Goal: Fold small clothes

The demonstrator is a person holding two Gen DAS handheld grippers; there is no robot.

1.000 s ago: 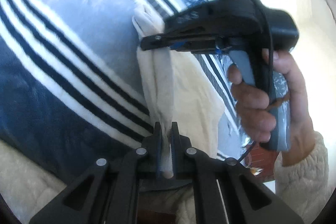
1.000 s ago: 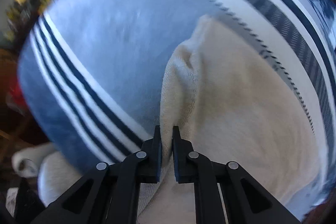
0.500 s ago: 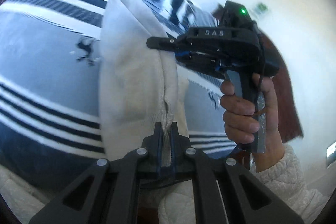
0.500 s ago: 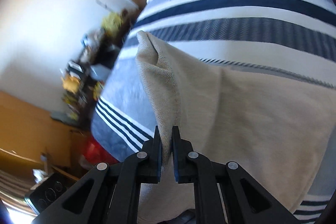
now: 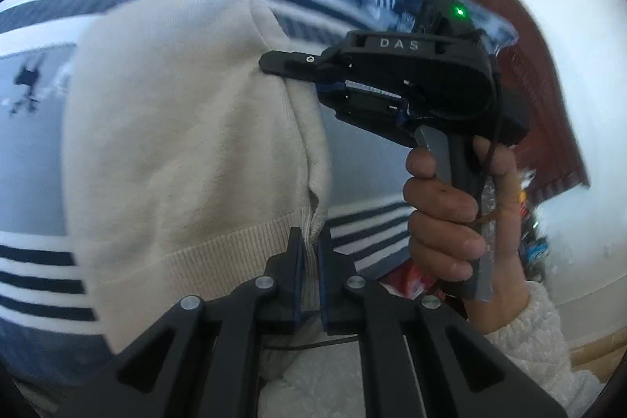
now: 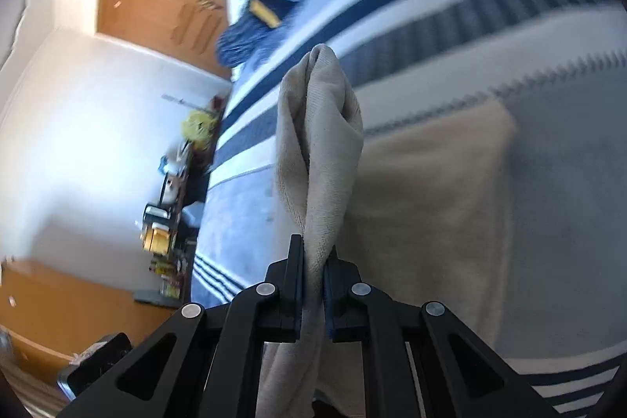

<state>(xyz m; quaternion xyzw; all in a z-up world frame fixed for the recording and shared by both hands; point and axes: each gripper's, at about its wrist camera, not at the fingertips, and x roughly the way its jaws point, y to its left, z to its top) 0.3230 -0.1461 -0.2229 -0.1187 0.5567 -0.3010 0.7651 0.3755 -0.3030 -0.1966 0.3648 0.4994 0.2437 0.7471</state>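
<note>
A cream knit garment point(image 5: 180, 151) hangs lifted above a blue-and-white striped blanket point(image 5: 35, 128). My left gripper point(image 5: 310, 245) is shut on its ribbed hem. In the left wrist view my right gripper point(image 5: 270, 63) pinches the garment's far edge, held by a hand point(image 5: 450, 218). In the right wrist view my right gripper point(image 6: 313, 257) is shut on a bunched fold of the garment point(image 6: 317, 140); the rest of the cloth point(image 6: 431, 190) lies on the blanket point(image 6: 556, 159) to the right.
The striped blanket covers a bed. A white wall point(image 6: 98, 128), a wooden door point(image 6: 156, 10) and a cluttered shelf point(image 6: 172, 190) lie to the left in the right wrist view. A dark red headboard point(image 5: 540, 81) stands behind the hand.
Both grippers have lifted the garment edge higher and tilted. The views have swung from the blanket towards the wall and the room.
</note>
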